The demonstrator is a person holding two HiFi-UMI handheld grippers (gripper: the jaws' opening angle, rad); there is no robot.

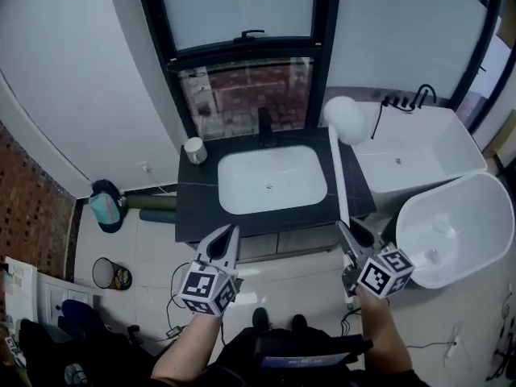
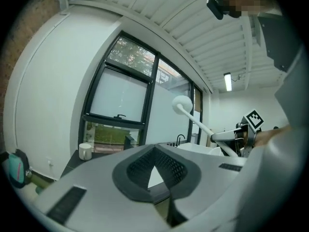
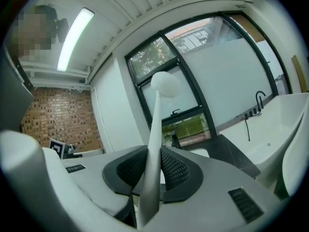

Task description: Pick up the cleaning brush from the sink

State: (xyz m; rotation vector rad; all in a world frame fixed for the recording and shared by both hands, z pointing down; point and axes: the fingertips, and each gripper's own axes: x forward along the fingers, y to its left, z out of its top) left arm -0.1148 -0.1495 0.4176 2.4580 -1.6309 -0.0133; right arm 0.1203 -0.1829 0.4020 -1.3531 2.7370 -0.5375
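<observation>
The cleaning brush (image 1: 341,172) is clear of the sink (image 1: 242,185). Its long white handle runs up the head view just right of centre. Its round white head sits above the far right corner of the dark counter (image 1: 193,212). Your right gripper (image 1: 351,234), at the lower right, is clamped on the handle's lower end, with both ribbed pads pressing its sides. Your left gripper (image 1: 231,232), at the lower centre-left, has its jaws together at the tips and nothing between them. A white cup (image 1: 194,149) stands at the counter's far left corner, and a white bathtub (image 1: 439,156) lies to the right.
</observation>
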